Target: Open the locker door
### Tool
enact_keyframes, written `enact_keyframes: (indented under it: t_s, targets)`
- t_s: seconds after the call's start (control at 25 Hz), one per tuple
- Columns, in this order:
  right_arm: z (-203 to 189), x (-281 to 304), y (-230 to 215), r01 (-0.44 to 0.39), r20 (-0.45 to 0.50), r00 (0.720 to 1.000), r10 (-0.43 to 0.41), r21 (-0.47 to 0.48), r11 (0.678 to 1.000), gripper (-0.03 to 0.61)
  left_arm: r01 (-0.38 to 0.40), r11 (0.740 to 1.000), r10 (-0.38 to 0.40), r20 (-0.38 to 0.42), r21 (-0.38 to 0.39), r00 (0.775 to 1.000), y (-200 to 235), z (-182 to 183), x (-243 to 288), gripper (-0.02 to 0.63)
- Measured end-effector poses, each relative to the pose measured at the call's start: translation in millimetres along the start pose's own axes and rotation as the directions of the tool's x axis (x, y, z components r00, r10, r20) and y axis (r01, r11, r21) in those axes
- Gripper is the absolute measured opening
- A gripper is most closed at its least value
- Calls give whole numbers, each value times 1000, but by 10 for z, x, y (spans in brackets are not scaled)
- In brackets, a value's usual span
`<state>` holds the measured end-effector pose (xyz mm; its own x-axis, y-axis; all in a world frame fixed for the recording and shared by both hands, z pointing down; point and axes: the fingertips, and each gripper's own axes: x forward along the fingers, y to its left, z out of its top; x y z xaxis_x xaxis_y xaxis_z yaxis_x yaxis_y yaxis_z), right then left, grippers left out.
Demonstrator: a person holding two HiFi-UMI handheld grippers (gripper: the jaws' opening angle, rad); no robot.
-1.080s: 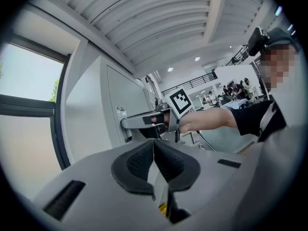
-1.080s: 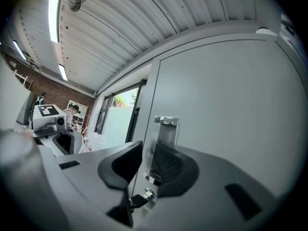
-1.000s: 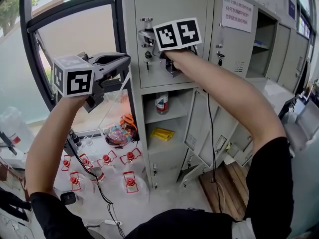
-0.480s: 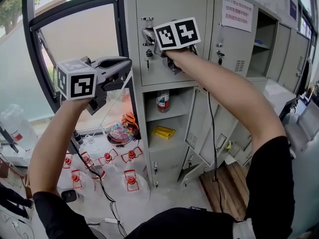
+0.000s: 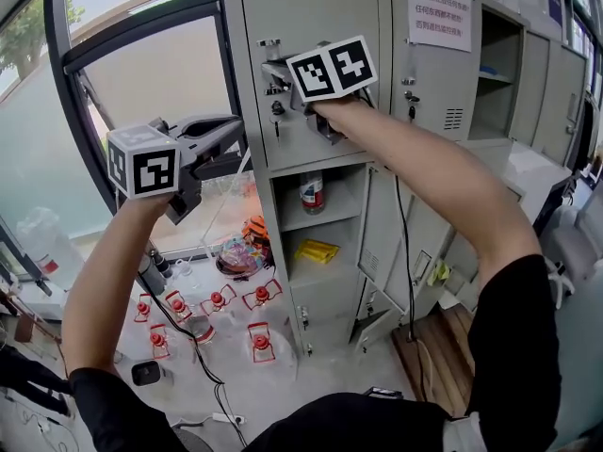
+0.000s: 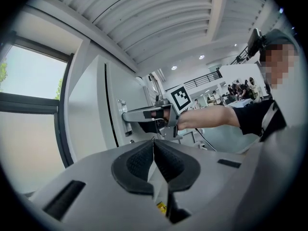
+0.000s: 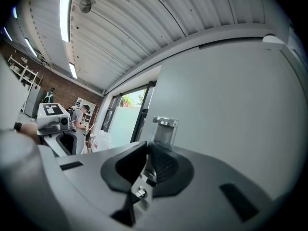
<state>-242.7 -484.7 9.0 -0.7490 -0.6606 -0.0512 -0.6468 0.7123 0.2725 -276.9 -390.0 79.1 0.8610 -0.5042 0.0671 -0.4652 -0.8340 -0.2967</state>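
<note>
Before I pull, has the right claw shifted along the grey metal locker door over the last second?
No. The right claw stays shut on the metal latch, at the same spot near the left edge of the grey metal locker door.

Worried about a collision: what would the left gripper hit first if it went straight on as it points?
Most likely the right gripper, which sits just beyond the shut left gripper, at the latch on the door. Depth is unclear; it might pass below.

Locker area: grey metal lockers (image 5: pixel 320 64) beside big windows (image 5: pixel 141 83)
</note>
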Motion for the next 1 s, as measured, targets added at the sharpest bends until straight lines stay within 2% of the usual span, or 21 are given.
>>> enact_keyframes:
  t_s: [0.44, 1.0]
  targets:
    - [89, -399, 216, -176, 54, 983, 176, 3, 984, 38, -61, 998, 61, 6, 17, 998, -210, 132, 91, 17]
    - [156, -948, 352, -385, 104, 918, 383, -3, 923, 38, -189, 982, 189, 8, 3, 982, -584, 406, 162, 17]
